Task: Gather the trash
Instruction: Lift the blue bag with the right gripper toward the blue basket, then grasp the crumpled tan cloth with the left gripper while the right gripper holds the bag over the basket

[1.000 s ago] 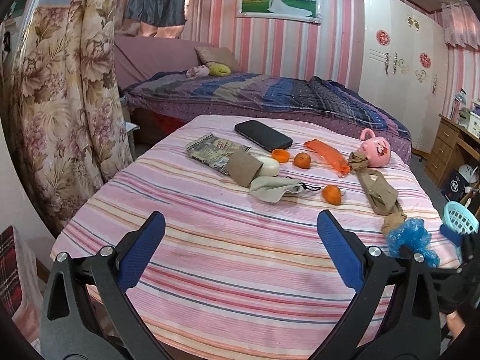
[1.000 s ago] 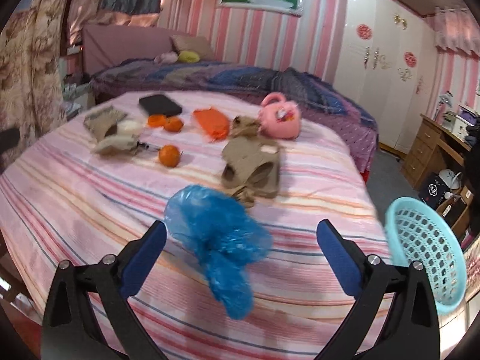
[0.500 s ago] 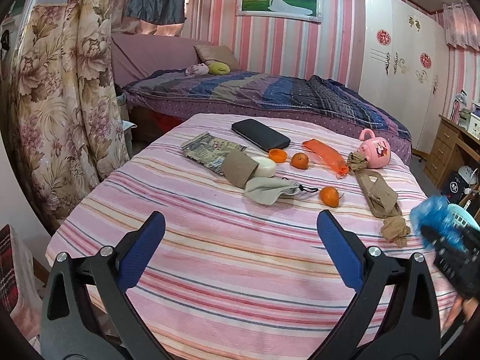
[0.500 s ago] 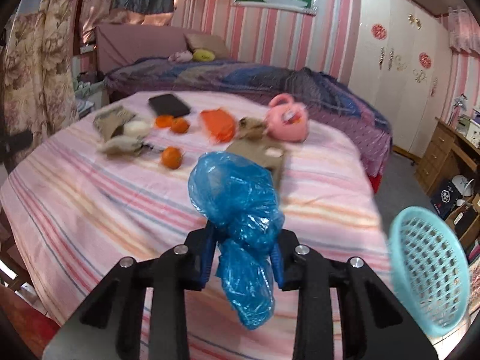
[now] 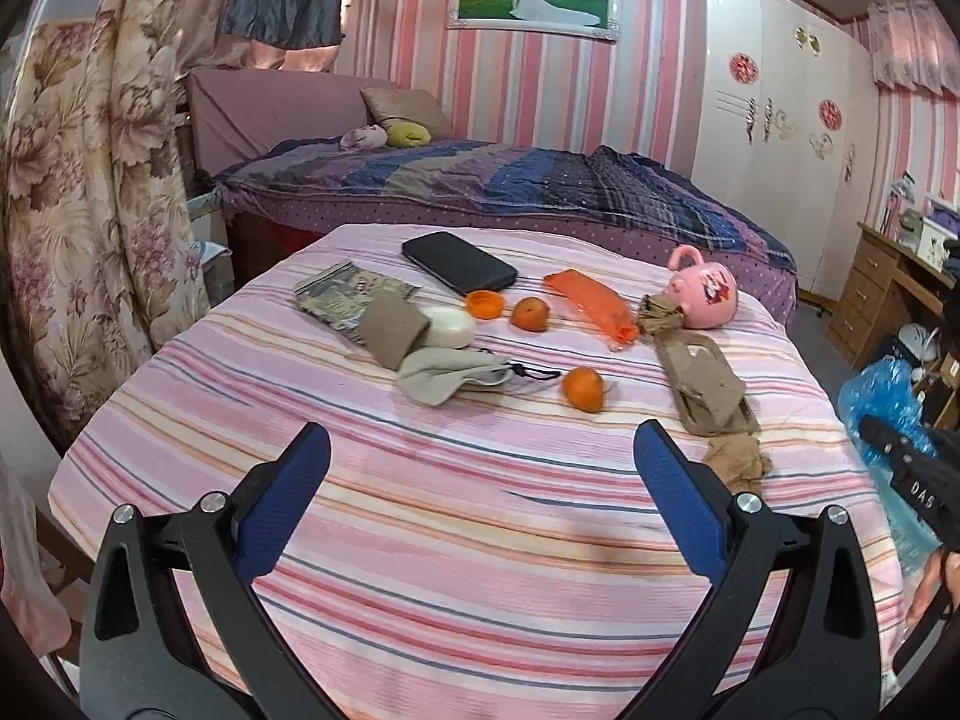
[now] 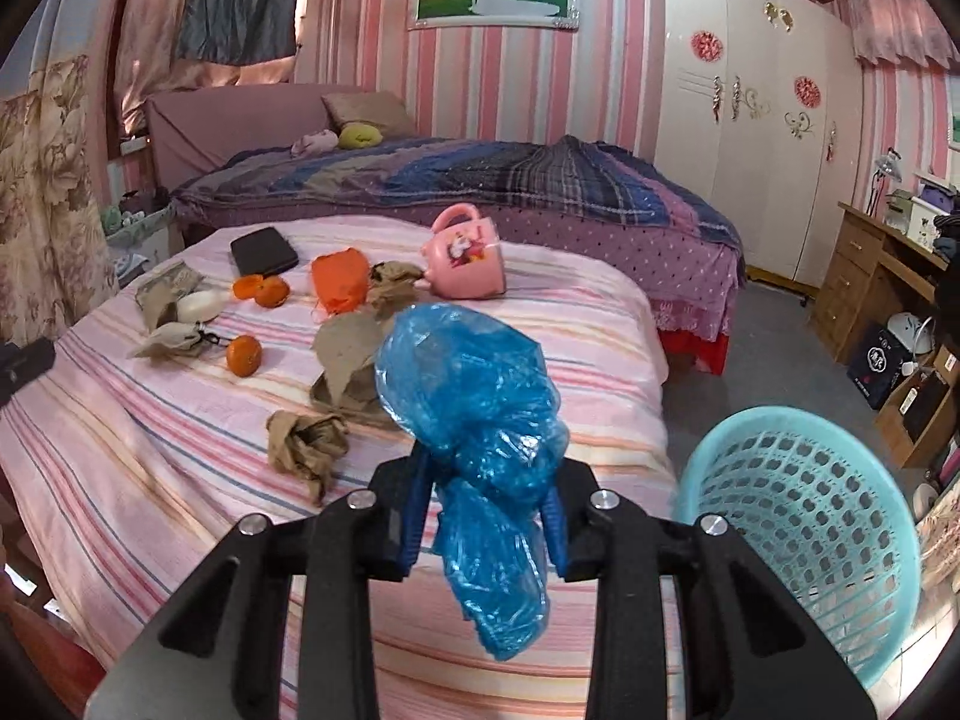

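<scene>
Now that my right gripper (image 6: pixel 486 525) has pinched the blue bag (image 6: pixel 474 396) up off the bed (image 6: pixel 150 450) | left gripper (image 5: pixel 480 474) wide open, empty | basket (image 6: pixel 798 534) next, I think.

The blue bag (image 6: pixel 474 414) was thin, crinkled, glossy plastic (lower centre); the basket (image 6: pixel 798 516) matt perforated plastic; the bedsheet (image 6: pixel 150 450) striped cloth.

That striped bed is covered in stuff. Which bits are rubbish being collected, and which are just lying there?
Rubbish job:
blue plastic bag, clamped in right gripper
turquoise basket
crumpled brown paper
flattened brown packaging

Probably just lying there:
oranges
pink mug
black phone
</scene>
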Tool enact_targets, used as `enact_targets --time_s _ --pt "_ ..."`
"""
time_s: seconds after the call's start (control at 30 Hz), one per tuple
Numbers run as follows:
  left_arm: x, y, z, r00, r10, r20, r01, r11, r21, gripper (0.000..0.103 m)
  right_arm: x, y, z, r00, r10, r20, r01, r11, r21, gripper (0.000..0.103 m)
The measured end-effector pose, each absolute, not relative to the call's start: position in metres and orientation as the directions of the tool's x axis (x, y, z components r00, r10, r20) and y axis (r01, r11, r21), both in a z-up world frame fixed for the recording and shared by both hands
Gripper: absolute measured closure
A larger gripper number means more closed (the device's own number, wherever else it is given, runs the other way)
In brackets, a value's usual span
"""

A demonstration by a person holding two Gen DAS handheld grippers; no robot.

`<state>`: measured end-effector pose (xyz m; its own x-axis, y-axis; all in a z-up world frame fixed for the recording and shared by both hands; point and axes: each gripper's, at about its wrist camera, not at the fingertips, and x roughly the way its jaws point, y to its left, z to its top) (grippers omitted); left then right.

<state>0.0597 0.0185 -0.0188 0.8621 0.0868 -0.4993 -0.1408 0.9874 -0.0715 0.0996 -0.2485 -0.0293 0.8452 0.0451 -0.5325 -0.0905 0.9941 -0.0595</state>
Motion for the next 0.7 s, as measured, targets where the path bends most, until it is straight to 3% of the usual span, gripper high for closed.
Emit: enact_targets --time_s 0.7 --pt "0.109 -0.082 -0.059 0.804 -0.014 -0.594 -0.008 0.999 -0.035 0.005 0.089 -0.329 -0.039 0.838 -0.053 -0.543 0.026 0.998 -0.058 0.071"
